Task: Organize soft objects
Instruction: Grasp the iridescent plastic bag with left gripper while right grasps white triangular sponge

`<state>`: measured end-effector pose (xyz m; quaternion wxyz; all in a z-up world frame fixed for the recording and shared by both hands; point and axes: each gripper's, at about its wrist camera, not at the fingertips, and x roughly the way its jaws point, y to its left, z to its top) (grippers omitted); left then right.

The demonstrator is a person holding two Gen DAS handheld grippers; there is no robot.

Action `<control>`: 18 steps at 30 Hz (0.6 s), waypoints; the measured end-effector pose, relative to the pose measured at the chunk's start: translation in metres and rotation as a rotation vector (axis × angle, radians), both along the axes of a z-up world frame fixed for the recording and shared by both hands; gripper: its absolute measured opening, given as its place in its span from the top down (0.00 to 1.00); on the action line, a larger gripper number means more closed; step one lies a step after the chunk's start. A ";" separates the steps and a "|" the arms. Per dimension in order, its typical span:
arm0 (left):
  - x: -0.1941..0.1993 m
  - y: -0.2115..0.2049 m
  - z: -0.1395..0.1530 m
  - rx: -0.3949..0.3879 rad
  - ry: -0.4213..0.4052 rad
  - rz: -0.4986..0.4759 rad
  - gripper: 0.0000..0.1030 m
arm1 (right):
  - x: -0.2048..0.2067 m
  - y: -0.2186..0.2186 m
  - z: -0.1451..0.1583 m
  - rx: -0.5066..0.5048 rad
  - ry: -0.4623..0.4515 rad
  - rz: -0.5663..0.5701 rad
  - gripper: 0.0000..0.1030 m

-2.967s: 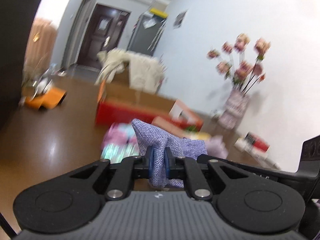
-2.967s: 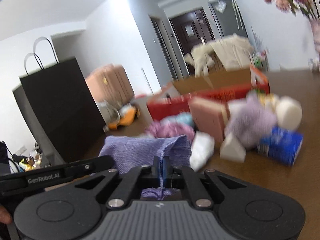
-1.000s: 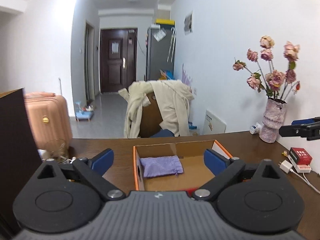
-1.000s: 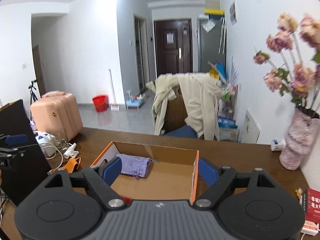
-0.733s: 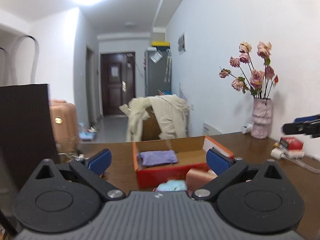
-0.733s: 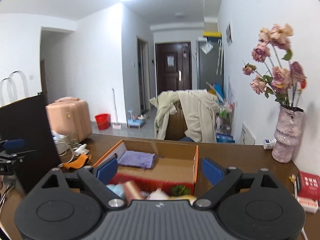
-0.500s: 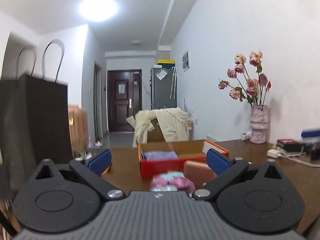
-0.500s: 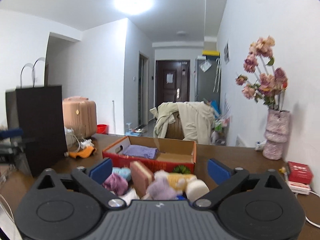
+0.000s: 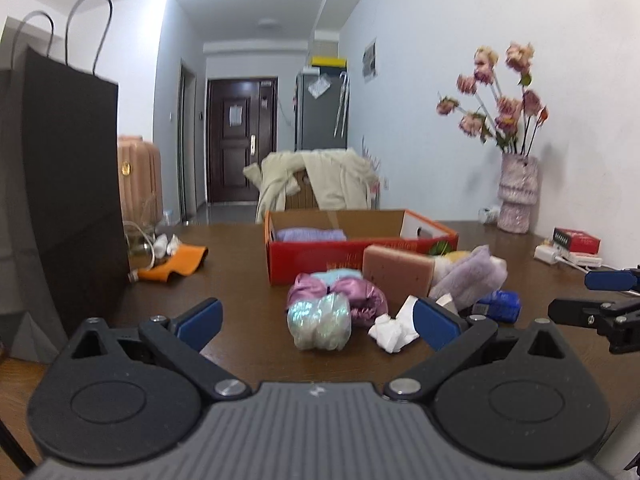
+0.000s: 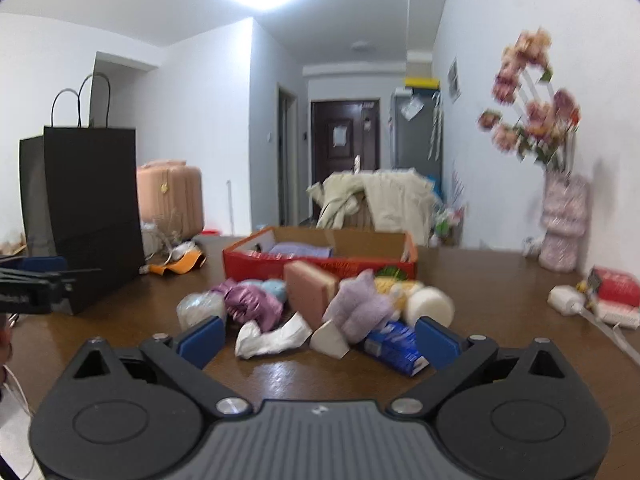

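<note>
Both grippers now sit lower and farther back than a second ago, facing the pile instead of looking down into the box. Left gripper [image 9: 316, 322] and right gripper [image 10: 318, 338] have jaws spread wide, holding nothing. One red cardboard box [image 9: 320, 256] stands at the far side of the pile; one folded lilac cloth [image 9: 310, 235] lies inside at its left end. Bare table [image 9: 236, 280] lies left of the pile. One pink sponge block [image 10: 314, 288], one purple plush [image 10: 360, 308], one shiny wrapped bundle [image 9: 320, 320] lie near.
</note>
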<state>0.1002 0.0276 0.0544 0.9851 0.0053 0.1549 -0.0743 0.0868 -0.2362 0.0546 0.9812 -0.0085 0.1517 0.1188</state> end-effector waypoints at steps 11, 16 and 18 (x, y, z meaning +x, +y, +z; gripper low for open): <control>0.073 -0.005 -0.023 -0.002 0.120 -0.006 0.00 | 0.065 0.019 -0.026 0.025 0.152 0.042 0.27; 0.109 -0.008 -0.034 0.007 0.171 -0.023 0.00 | 0.108 0.026 -0.041 0.026 0.224 0.033 0.49; 0.123 -0.009 -0.038 0.010 0.204 -0.025 0.00 | 0.125 0.028 -0.046 0.022 0.238 0.013 0.55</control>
